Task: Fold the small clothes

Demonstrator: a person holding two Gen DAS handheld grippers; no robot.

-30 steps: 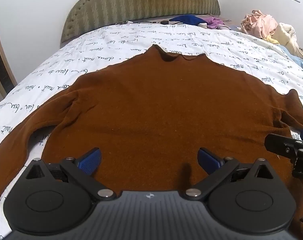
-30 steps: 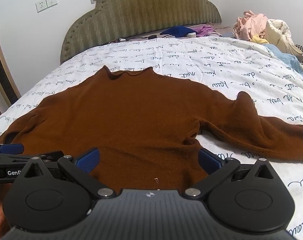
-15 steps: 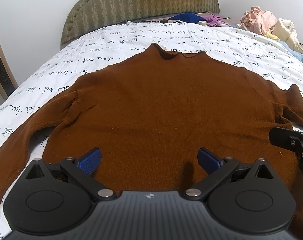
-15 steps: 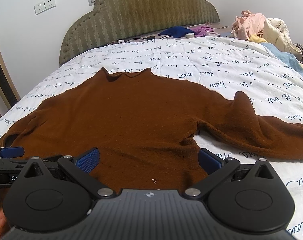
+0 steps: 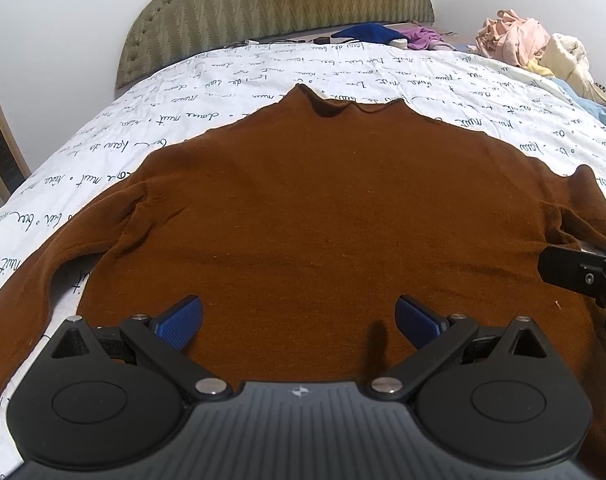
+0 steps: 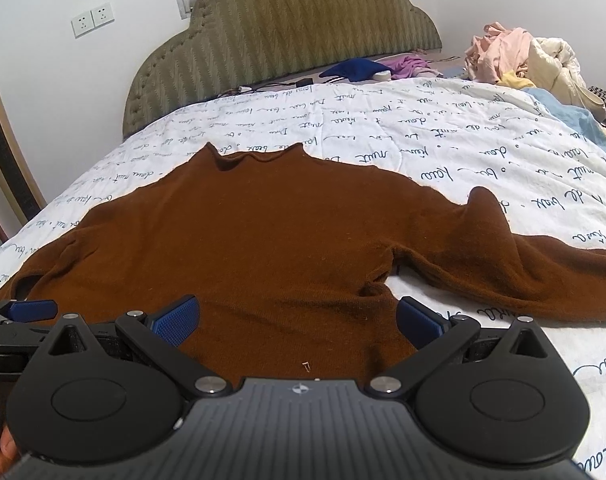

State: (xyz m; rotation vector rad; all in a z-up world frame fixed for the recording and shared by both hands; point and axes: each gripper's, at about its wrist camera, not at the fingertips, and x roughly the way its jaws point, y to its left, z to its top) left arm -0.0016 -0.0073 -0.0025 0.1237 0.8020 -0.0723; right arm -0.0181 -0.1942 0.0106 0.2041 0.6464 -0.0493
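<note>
A brown long-sleeved sweater (image 5: 323,216) (image 6: 263,232) lies flat on the bed, collar toward the headboard, sleeves spread to both sides. My left gripper (image 5: 299,318) hovers open above the sweater's lower body, nothing between its blue pads (image 5: 181,316). My right gripper (image 6: 299,318) is open too, over the lower right part of the body near the right armpit. The right sleeve (image 6: 523,272) runs off to the right. Each gripper shows at the edge of the other's view: the right gripper (image 5: 583,276), the left gripper (image 6: 19,312).
The white bedspread (image 6: 383,128) with black script covers the bed. A padded olive headboard (image 6: 287,32) stands at the far end. A heap of clothes (image 6: 519,56) sits at the far right, blue and purple garments (image 6: 355,70) near the headboard. A wooden frame (image 6: 3,160) stands at left.
Both grippers have drawn back and risen slightly, so the sweater sits a little farther off in both views. Their jaws stay open and the sweater has not moved.
</note>
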